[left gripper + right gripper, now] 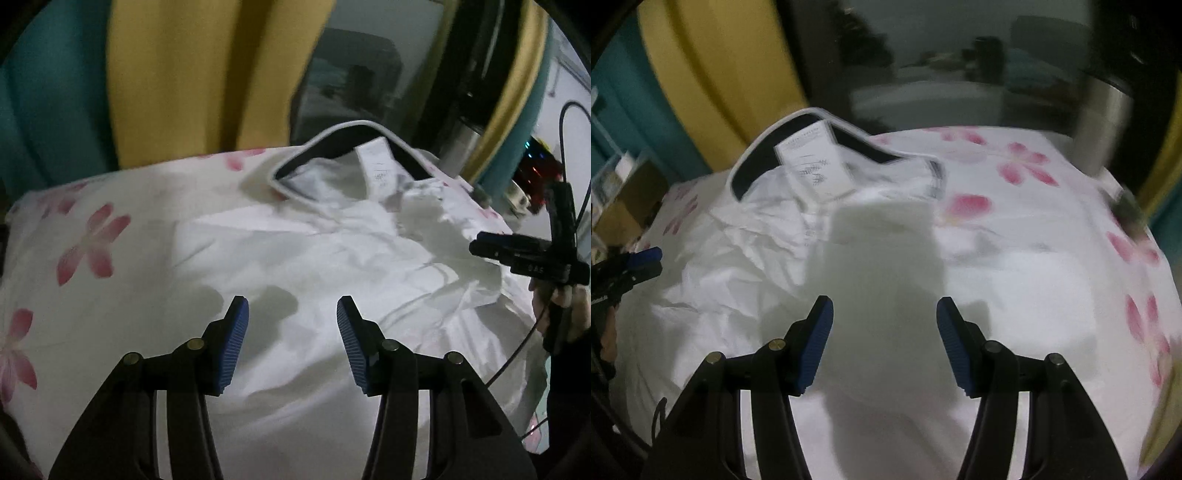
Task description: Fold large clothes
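White shirt [332, 258] lies spread and crumpled over a flowered bed sheet [92, 236], collar toward the far side. Just above its near part hangs the left gripper [292, 314], its two blue-padded fingers [232, 347] standing well apart with nothing between them, only cloth showing below the gap. The right gripper [885, 314] hangs the same way over the shirt's body, its blue pads [816, 343] parted about as widely and holding nothing; a grey shadow falls on the fabric between and beyond them. Each tool shows in the other's view: from the left wrist the right gripper [491, 248] juts in at the right edge, gripped by a hand [565, 306] with a black cable [517, 354] trailing from it, and from the right wrist the left gripper [646, 260] pokes in at the left edge. Farther out, the shirt's dark collar [798, 129] with white piping stands up, and a white label [809, 158] lies just inside it. The pink-flowered sheet stretches to the left and right of the garment. Beyond the bed hang yellow curtains [207, 74] beside teal ones [55, 92], with a dark window pane [942, 62] between them; the far background is blurred.
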Available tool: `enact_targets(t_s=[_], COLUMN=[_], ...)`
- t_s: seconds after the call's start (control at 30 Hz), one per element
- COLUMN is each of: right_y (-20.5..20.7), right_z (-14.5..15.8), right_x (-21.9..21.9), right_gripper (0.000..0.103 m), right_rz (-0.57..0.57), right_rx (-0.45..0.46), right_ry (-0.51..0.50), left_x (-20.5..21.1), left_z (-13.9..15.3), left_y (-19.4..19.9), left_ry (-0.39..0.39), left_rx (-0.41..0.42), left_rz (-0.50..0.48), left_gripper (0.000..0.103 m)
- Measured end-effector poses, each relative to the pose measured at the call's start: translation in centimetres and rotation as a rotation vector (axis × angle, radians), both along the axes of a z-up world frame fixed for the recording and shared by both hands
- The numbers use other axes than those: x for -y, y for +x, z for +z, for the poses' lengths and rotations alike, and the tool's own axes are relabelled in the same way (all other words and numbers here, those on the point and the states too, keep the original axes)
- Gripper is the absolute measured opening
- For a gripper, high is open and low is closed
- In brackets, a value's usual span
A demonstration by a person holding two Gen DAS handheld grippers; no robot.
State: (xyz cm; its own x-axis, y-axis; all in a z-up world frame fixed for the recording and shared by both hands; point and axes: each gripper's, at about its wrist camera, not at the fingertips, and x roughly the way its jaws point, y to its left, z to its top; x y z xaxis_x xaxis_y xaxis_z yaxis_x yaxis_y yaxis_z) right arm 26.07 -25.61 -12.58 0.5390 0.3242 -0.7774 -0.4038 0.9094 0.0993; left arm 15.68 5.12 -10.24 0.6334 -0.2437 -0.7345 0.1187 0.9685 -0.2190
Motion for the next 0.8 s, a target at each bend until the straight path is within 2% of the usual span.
enact_targets(t_s=[0.13, 0.27, 0.3, 0.33, 0.37, 0.4, 0.57, 0.8], right_y=[1.5, 3.0, 2.9, 2.7, 2.6, 2.4, 1.0, -2.2], right_z=[-0.3, -3.3, -3.5, -3.3, -3.2, -2.6, 1.8, 8.1], right_x=[-3.9, -5.2, -5.0, -4.6, -4.2, -3.5, -0.1, 5.5], right_gripper=[0.059, 0.057, 0.044, 0.021, 0.011, 0.006, 0.004, 0.004], right_rz=[0.091, 0.098, 0.096, 0.092, 0.085, 0.072, -0.012, -0.108], right_rx=[-0.027, -0.095, -0.082, -0.062, -0.064, -0.050, 0.115, 0.346], right_ry=[-0.057, -0.108, -0.112, -0.114, -0.107, -0.081, -0.019, 0.101], left_x=[-1.3, -1.1, -1.1, -1.0, -1.1, -1.1, -0.8, 0.0], left_z=[-0.7, -1.3, -1.6, -1.9, -2.2, -2.5, -3.8, -3.7], left_y=[0.1, 0.4, 0.4, 0.5, 0.4, 0.4, 0.9, 1.0], left_ry=[-0.023, -0.033, -0.030, -0.029, -0.031, -0.030, 0.001, 0.060], left_rx=[0.000, -0.011, -0.021, -0.031, -0.035, -0.044, -0.080, -0.087], left_rz=[0.023, 0.016, 0.012, 0.011, 0.009, 0.009, 0.009, 0.013], left_gripper=[0.053, 0.053, 0.053, 0.053, 0.053, 0.053, 0.053, 0.053])
